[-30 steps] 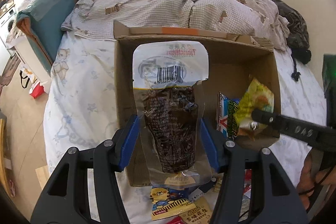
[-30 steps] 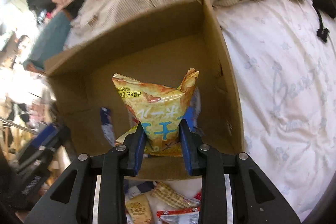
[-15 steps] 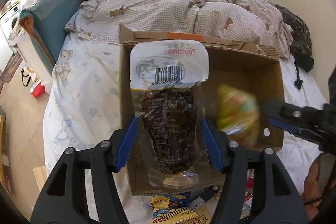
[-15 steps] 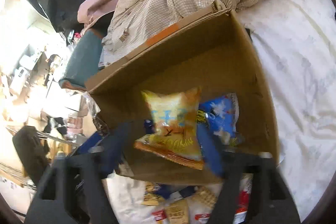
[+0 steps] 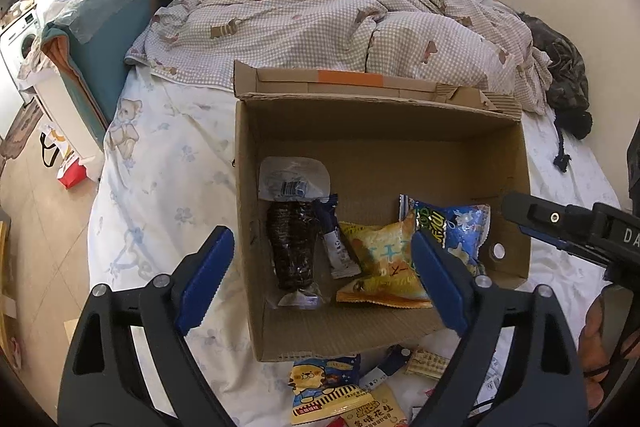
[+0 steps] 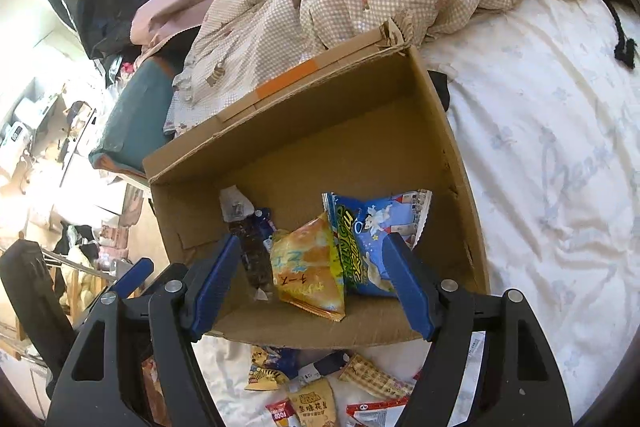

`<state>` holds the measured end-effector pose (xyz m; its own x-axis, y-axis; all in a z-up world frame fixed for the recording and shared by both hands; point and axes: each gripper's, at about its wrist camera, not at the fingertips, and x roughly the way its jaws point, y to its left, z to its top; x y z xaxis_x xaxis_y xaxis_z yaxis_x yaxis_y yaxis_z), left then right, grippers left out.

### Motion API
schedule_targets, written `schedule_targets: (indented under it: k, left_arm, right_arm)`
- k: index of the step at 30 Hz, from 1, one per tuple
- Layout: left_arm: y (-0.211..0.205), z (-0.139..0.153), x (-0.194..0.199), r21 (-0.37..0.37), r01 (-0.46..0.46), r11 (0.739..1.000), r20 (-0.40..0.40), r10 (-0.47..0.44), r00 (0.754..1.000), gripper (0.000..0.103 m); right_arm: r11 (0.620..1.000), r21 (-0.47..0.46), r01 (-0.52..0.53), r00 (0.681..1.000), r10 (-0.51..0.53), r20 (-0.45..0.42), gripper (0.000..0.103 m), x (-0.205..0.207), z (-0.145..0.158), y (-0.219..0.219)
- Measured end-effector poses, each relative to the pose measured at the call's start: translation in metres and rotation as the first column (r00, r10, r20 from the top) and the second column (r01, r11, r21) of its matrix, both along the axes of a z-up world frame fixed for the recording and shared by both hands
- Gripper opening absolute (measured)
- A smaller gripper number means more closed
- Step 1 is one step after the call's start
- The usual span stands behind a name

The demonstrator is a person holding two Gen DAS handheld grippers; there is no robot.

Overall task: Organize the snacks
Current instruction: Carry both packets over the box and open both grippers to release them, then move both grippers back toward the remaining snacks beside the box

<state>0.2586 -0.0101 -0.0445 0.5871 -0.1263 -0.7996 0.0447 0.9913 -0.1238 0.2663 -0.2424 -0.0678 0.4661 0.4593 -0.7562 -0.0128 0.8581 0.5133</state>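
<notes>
Left gripper (image 5: 320,275) has just opened wide, empty; right gripper (image 6: 308,283) likewise, above the brown cardboard box (image 5: 380,163) at frame centre holding the clear dark-filled pouch (image 5: 294,223).

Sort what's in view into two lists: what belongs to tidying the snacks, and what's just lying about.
Part of the job:
cardboard box
dark snack pouch
yellow snack bag
blue snack bag
loose snack packets on the sheet in front of the box

Just lying about:
checked duvet
teal cushion
dark clothing

One box (image 5: 376,147), four snack packets (image 5: 384,267) inside
</notes>
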Motion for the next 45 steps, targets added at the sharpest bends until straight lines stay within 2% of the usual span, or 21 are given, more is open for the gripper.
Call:
schedule_targets:
  k: [9, 11, 13, 16, 20, 25, 29, 38, 45]
  left_arm:
    - [0.002, 0.004, -0.013, -0.015, 0.004, 1.0, 0.006, -0.004, 1.0, 0.088]
    - [0.003, 0.004, -0.016, -0.023, 0.001, 1.0, -0.007, -0.001, 1.0, 0.088]
    - [0.003, 0.006, -0.02, -0.024, 0.001, 1.0, -0.005, -0.001, 1.0, 0.088]
    - [0.0, 0.018, -0.034, 0.019, 0.023, 1.0, 0.064, -0.025, 0.998, 0.088]
    - [-0.003, 0.031, -0.046, 0.072, 0.05, 0.996, 0.123, -0.059, 0.991, 0.088]
    - [0.01, 0.045, -0.059, 0.057, 0.017, 0.998, 0.156, -0.026, 0.987, 0.088]
    - [0.021, 0.042, -0.07, 0.028, -0.018, 0.999, 0.132, 0.014, 0.991, 0.088]
    - [0.024, 0.044, -0.095, 0.048, -0.023, 0.999, 0.14, 0.016, 0.99, 0.088]
    - [0.028, 0.036, -0.111, 0.029, -0.025, 0.999, 0.099, 0.022, 0.995, 0.088]
  right_arm:
    - [0.999, -0.051, -0.011, 1.0, 0.011, 0.017, 0.077, -0.009, 0.012, 0.007]
    - [0.996, -0.091, -0.016, 1.0, 0.018, 0.019, 0.077, -0.011, 0.011, 0.01]
    - [0.996, -0.083, -0.034, 0.999, 0.035, 0.01, 0.077, -0.014, 0.011, 0.012]
    - [0.996, -0.05, -0.069, 0.998, 0.069, -0.001, 0.077, -0.023, 0.012, 0.015]
    - [0.993, -0.072, -0.091, 0.996, 0.092, 0.013, 0.077, -0.043, 0.019, 0.02]
    - [0.985, -0.135, -0.108, 0.992, 0.116, 0.057, 0.077, -0.066, 0.032, 0.02]
    - [0.983, -0.151, -0.104, 0.993, 0.111, 0.036, 0.077, -0.085, 0.028, 0.013]
    - [0.976, -0.174, -0.127, 0.992, 0.129, 0.001, 0.077, -0.115, 0.023, 0.01]
    - [0.982, -0.165, -0.094, 0.995, 0.089, -0.037, 0.077, -0.127, 0.016, -0.005]
